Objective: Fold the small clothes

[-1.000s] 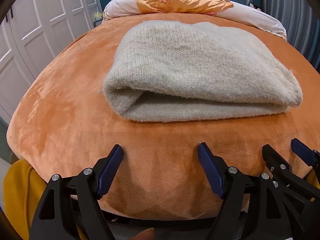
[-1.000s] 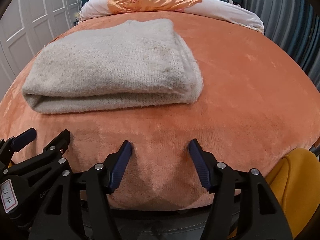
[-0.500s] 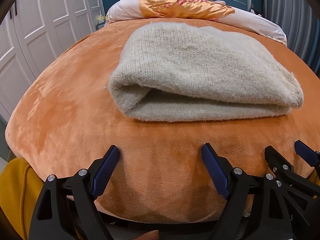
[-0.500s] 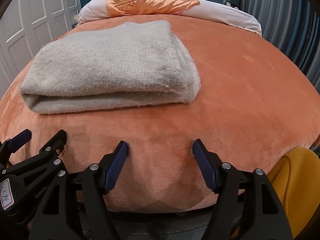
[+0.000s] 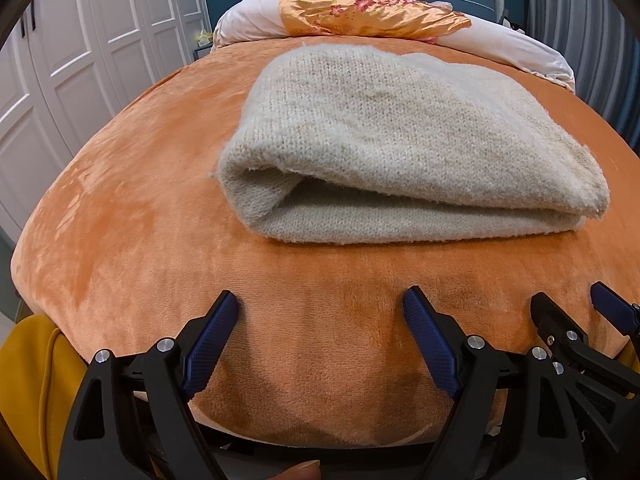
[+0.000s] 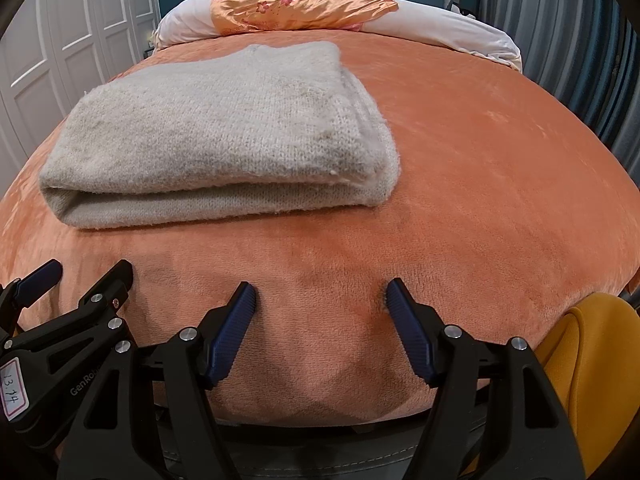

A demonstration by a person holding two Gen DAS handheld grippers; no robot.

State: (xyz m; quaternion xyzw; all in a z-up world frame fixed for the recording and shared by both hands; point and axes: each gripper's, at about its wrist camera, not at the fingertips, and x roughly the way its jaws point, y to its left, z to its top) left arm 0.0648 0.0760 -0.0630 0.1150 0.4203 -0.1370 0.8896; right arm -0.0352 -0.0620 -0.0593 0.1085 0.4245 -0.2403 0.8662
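Note:
A cream knitted garment [image 5: 400, 140] lies folded in a thick rectangle on the orange plush bed cover [image 5: 120, 220]; it also shows in the right wrist view [image 6: 224, 140]. My left gripper [image 5: 322, 300] is open and empty, hovering near the bed's front edge, short of the garment. My right gripper [image 6: 320, 292] is open and empty too, in front of the garment's right part. Each gripper shows at the edge of the other's view, the right gripper [image 5: 600, 320] and the left gripper [image 6: 60, 288].
A white pillow with an orange floral cloth [image 5: 368, 12] lies at the head of the bed before a blue headboard. White wardrobe doors [image 5: 80, 60] stand to the left, grey curtains [image 6: 580, 40] to the right. Yellow fabric [image 6: 592, 360] hangs by the bed's front edge.
Both grippers have drifted slightly closer to the folded garment and stayed open. The garment has not moved.

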